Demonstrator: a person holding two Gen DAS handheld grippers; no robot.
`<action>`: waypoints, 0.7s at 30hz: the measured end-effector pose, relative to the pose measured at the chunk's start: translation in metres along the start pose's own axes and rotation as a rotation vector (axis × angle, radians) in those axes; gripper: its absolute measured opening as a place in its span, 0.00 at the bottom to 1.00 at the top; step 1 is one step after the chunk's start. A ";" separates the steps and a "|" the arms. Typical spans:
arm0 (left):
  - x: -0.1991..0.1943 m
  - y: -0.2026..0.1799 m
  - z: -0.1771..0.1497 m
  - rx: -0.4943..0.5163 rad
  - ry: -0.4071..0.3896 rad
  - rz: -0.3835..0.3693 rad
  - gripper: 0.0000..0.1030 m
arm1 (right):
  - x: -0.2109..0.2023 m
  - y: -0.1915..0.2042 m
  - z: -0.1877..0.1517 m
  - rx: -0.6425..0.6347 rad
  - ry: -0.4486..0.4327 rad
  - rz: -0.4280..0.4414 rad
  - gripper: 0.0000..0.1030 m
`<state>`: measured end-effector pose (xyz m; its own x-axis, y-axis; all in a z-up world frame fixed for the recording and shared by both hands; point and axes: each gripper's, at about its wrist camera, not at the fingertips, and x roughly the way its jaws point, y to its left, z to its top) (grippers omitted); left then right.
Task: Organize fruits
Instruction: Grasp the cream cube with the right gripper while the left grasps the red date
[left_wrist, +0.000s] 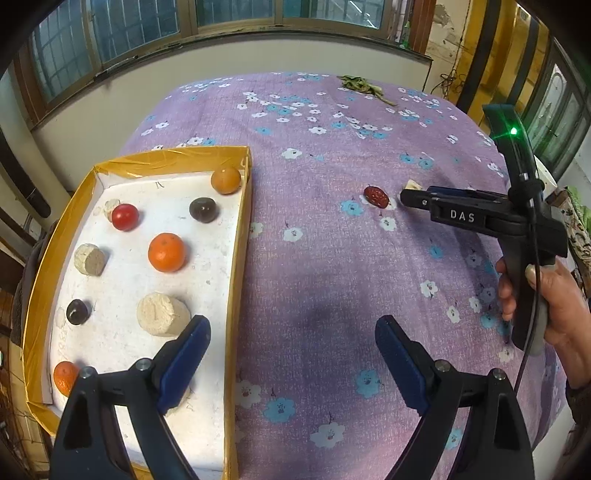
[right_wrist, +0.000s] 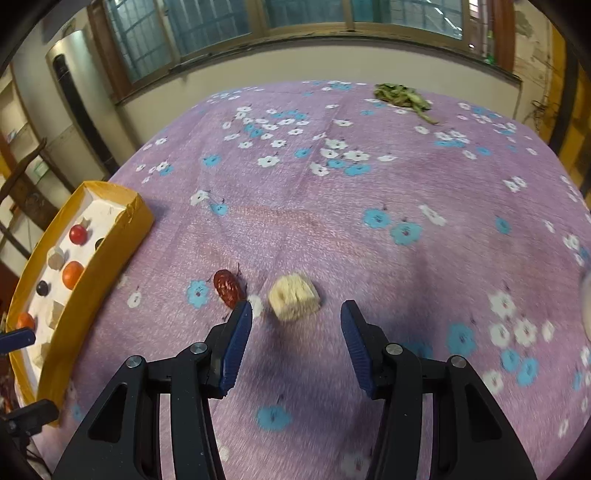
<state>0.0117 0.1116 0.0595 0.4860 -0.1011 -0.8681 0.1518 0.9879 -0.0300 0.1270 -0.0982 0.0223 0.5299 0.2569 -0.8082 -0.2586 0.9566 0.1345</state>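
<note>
Fruits mostly sit in yellow tray (left_wrist: 236, 258) at cloth's left edge. Red date (right_wrist: 228, 288) and pale chunk (right_wrist: 293, 297) lie mid-cloth. Right gripper (right_wrist: 295, 341) spread, empty, nearing chunk; left gripper (left_wrist: 291, 354) spread, empty. Next: straddle, pinch.

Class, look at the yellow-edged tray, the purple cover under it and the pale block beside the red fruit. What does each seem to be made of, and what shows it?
Tray: probably cardboard walls wrapped in glossy yellow tape, wrinkled at the corners, with a matte white scuffed floor, perhaps foam.
Purple cover: woven cloth, matte, printed with flowers.
Pale block: crumbly and porous, matte; exact material unclear.
</note>
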 end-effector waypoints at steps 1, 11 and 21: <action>0.002 -0.001 0.003 -0.003 0.001 0.001 0.90 | 0.002 0.000 0.001 -0.014 -0.003 0.009 0.40; 0.044 -0.046 0.053 0.034 -0.010 -0.014 0.90 | -0.017 -0.022 -0.014 -0.012 -0.032 0.050 0.28; 0.100 -0.084 0.090 0.065 0.004 -0.066 0.57 | -0.048 -0.049 -0.046 0.016 -0.034 0.012 0.28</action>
<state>0.1249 0.0081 0.0203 0.4696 -0.1647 -0.8674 0.2387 0.9696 -0.0549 0.0768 -0.1638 0.0280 0.5538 0.2726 -0.7867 -0.2523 0.9554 0.1535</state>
